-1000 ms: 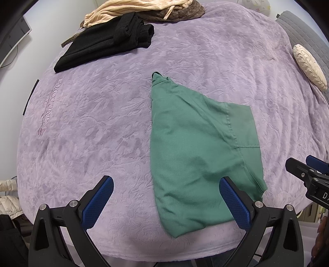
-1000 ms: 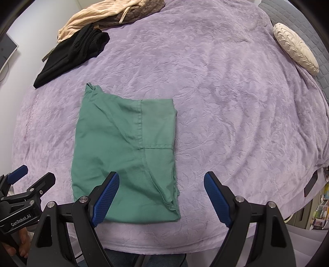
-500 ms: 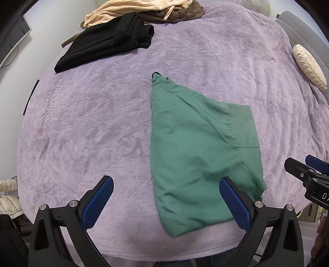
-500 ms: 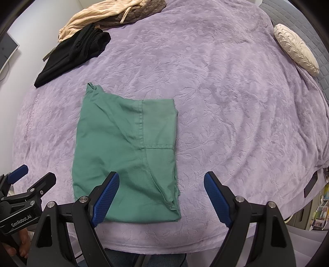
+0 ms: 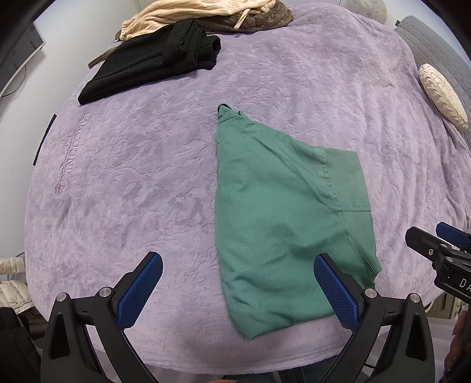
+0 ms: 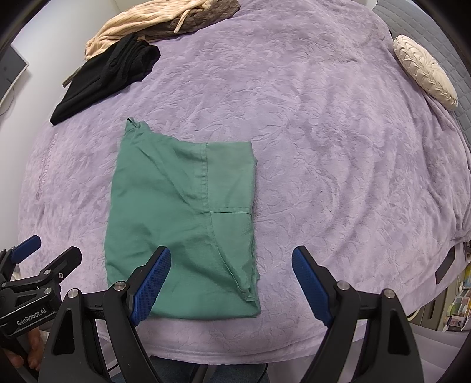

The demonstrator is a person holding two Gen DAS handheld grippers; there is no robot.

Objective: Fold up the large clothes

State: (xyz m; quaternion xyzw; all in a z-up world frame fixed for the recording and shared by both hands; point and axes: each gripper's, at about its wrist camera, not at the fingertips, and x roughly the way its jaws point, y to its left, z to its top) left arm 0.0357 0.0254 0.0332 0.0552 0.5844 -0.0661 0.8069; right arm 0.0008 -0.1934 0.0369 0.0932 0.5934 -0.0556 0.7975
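Near the front edge of the purple embossed bedspread (image 6: 323, 123) lies the folded green cotton garment (image 6: 182, 224), so you hold the left gripper (image 5: 238, 290) and right gripper (image 6: 231, 284) spread and empty above it, ready to grip.

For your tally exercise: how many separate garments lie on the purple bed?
4: green garment near the front edge; black garment, striped beige garment and brown garment at the far-left edge. Others may hide underneath.
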